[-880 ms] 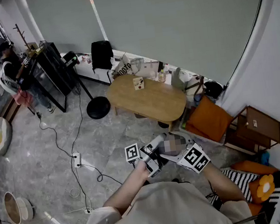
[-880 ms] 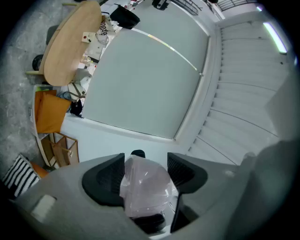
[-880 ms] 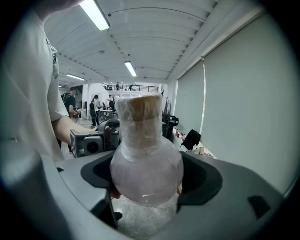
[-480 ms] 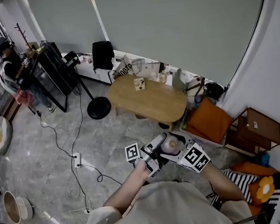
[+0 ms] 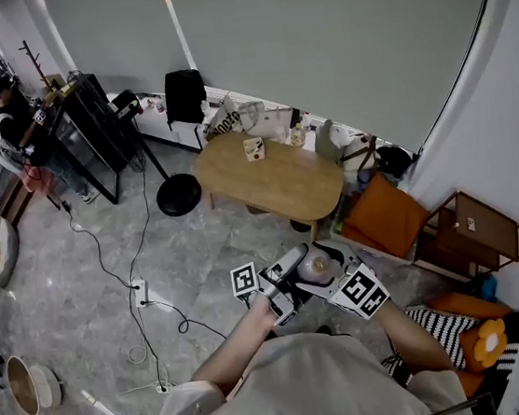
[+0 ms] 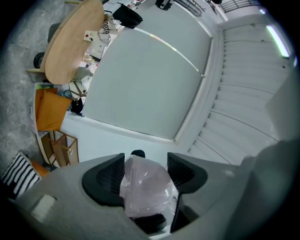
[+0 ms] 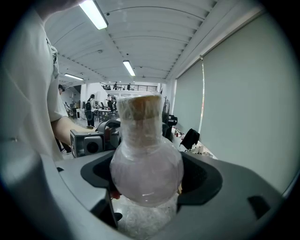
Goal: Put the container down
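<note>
The container (image 5: 315,265) is a round-bellied clear flask wrapped in plastic film, with a cork-coloured top. It hangs in the air in front of the person's chest, above the grey stone floor. My right gripper (image 7: 146,174) is shut on it, its dark pads pressed on both sides of the bulb (image 7: 145,164), with the neck standing up beyond the jaws. My left gripper (image 6: 146,169) comes in from the other side, and the film-wrapped container (image 6: 146,187) fills the gap between its two pads. In the head view the left gripper (image 5: 290,266) and right gripper (image 5: 335,275) meet at the flask.
An oval wooden table (image 5: 276,186) with small items stands ahead. An orange cushion (image 5: 388,219) and a wooden shelf (image 5: 469,232) lie to the right. A black round stand base (image 5: 180,198) and cables (image 5: 138,292) are on the floor at left. A person (image 5: 9,120) stands far left.
Both grippers and the container stay in the same place before the chest. The head view has shifted slightly, so the room sits a little higher in the picture.
</note>
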Demonstrator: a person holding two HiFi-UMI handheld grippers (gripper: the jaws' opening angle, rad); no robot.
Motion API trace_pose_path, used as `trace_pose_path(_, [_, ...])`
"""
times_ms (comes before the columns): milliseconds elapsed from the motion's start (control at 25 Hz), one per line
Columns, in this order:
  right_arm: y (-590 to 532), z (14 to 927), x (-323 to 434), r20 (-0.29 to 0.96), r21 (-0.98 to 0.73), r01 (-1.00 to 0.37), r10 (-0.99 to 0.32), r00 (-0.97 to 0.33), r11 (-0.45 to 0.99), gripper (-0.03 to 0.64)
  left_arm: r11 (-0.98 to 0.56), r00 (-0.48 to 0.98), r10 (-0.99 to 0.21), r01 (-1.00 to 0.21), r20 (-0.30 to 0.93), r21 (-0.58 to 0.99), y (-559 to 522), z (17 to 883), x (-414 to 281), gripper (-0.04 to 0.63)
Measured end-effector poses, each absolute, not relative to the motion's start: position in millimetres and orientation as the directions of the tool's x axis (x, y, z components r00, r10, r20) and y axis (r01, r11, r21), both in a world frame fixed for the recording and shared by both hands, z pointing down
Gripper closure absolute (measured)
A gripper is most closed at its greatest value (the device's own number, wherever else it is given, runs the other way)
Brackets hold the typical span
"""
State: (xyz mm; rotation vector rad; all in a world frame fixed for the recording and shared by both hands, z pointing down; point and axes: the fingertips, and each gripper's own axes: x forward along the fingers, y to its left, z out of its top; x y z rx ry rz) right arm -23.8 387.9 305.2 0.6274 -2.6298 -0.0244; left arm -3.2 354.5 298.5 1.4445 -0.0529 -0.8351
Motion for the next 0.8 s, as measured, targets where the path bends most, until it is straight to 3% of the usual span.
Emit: trace_pose_path(800, [400.4, 318.3, -101.5, 0.419, 0.103, -0.474, -0.470, -0.777, 0.875, 0.218, -0.054, 0.758, -0.494, 0.461, -0.425, 0.886, 369.3, 311.2, -79.6, 0.316])
